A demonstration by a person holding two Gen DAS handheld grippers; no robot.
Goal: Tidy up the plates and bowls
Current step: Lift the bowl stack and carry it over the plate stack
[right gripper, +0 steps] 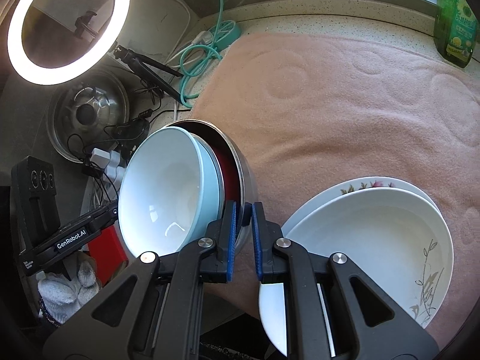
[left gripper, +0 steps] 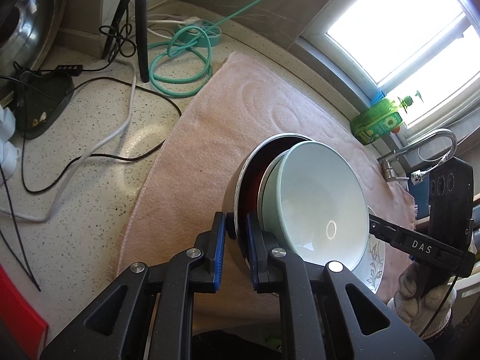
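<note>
Both claws, left [left gripper: 235,234] and right [right gripper: 244,225], are pinching the steel bowl's [right gripper: 247,180] rim from opposite sides (nearly fully closed), sharing the nested blue bowls' [right gripper: 162,192] weight over the pink towel [right gripper: 330,105].

left gripper [left gripper: 235,231] fingers clamped, angled down | right gripper [right gripper: 243,219] fingers clamped, angled down

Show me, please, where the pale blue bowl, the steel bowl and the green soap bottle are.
pale blue bowl [left gripper: 315,192]: left wrist view, inner wall.
steel bowl [right gripper: 247,177]: right wrist view, outer steel wall.
green soap bottle [left gripper: 376,121]: left wrist view, labelled side.
</note>
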